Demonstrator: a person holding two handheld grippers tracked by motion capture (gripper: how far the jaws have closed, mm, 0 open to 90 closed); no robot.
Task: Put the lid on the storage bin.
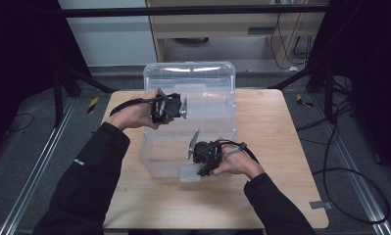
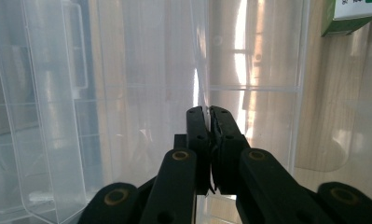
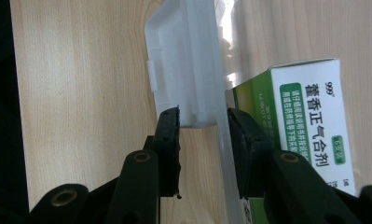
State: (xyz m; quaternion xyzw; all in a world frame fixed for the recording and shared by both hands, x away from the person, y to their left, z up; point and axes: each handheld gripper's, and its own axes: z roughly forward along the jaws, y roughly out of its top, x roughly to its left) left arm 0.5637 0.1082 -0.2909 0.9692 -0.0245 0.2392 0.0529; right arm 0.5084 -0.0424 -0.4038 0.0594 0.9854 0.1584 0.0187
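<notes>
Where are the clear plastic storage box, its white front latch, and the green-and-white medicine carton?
clear plastic storage box (image 1: 222, 78), high view, on its far rim.
white front latch (image 3: 183, 60), right gripper view, on the flat face of the flap.
green-and-white medicine carton (image 3: 314, 121), right gripper view, on its white printed face.

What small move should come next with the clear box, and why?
Probably swing the latch away from the clear box wall with the right gripper, whose jaws straddle it. The left gripper, shut on a thin wall, seems to steady the box.
</notes>
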